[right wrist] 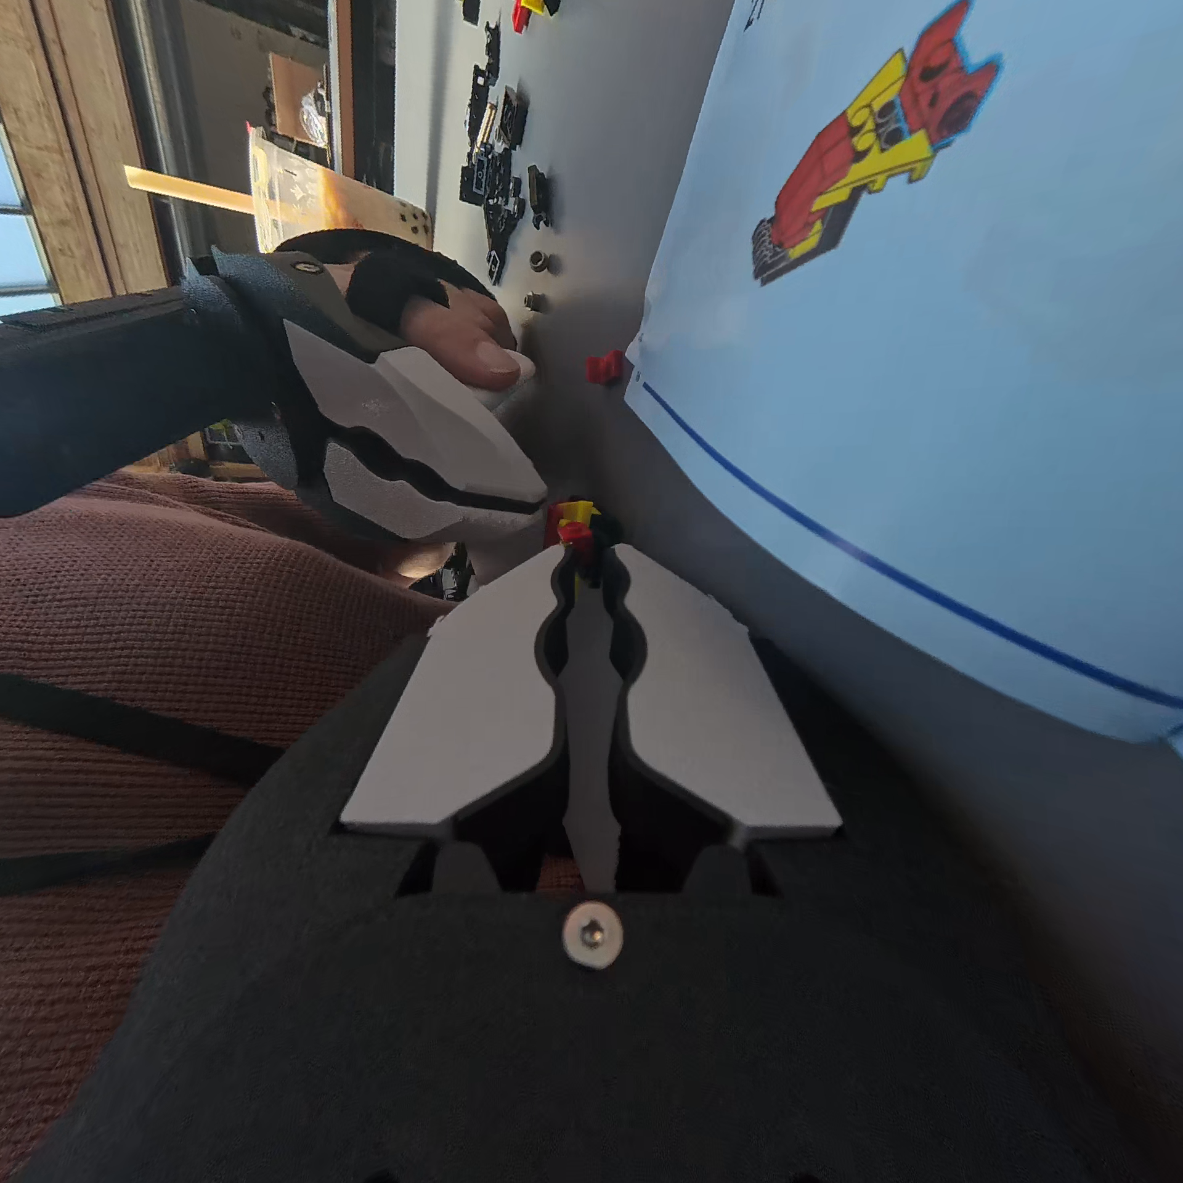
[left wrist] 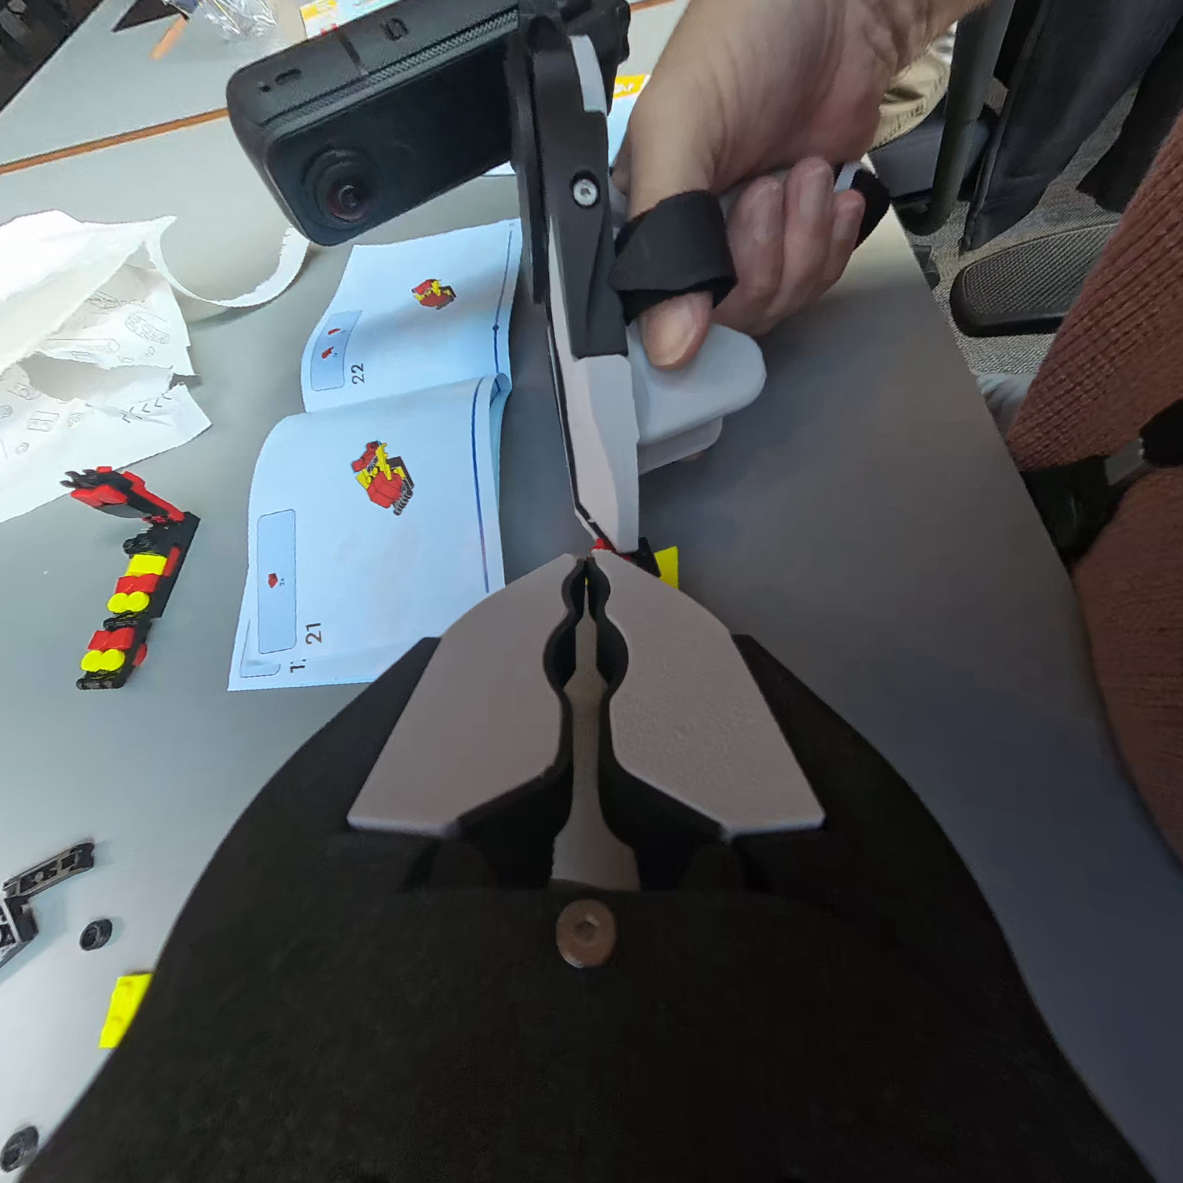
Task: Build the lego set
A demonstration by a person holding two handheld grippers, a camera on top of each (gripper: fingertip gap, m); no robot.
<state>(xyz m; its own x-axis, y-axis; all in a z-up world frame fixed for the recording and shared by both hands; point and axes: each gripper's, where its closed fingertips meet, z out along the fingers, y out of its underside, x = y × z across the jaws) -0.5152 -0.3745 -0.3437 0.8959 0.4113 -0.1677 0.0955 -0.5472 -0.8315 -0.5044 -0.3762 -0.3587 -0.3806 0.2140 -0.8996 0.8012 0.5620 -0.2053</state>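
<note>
A: Right — both grippers meet at one small red, yellow and black lego assembly (right wrist: 579, 534), held just above the smooth grey table (left wrist: 832, 640).
B: Left gripper (left wrist: 586, 563) clenched on it; right gripper (right wrist: 586, 563) pinching it too. Matte grey fingers, wavy black inner edges.
A: Glossy instruction booklet (left wrist: 384, 525) beside — studded sub-build (left wrist: 131, 576) well left.

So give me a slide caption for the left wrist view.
Both grippers pinch a small red-yellow-black lego piece beside the open instruction booklet.
</note>
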